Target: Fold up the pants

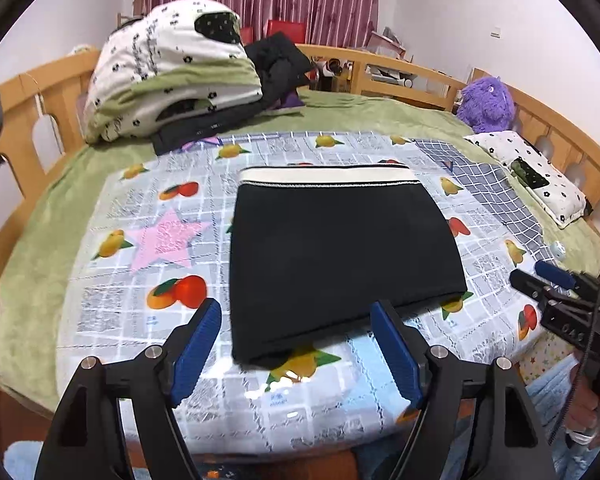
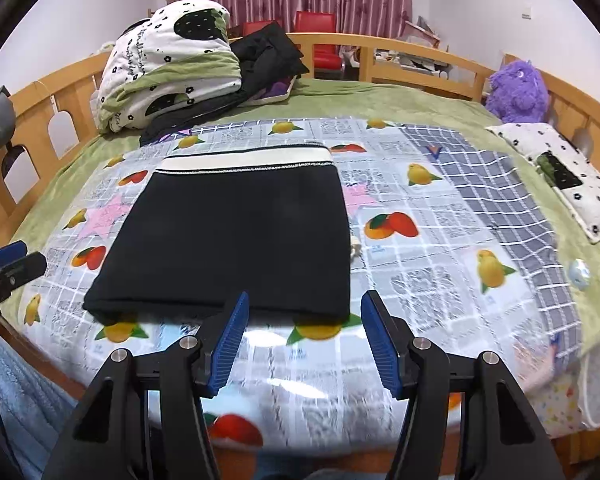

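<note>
Pants [image 1: 332, 256] already folded compact on bed [image 1: 40, 248]. Left gripper [image 1: 296, 344], right gripper [image 2: 304, 336] wide open, empty. You pinch near fold, both layers, if folding again.

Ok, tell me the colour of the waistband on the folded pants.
Cream-white, with a thin dark edge, on the black pants; the waistband shows best in the right wrist view.

Both wrist cameras face the folded pants [image 1: 340, 248] from the bed's near edge.

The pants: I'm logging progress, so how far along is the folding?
Done: the black pants lie as a flat, compact rectangle on the fruit-print cloth, white waistband at the far edge. In hand: nothing; the left gripper and right gripper hover near the near edge, jaws open. Left: perhaps another fold, if wanted.
</note>
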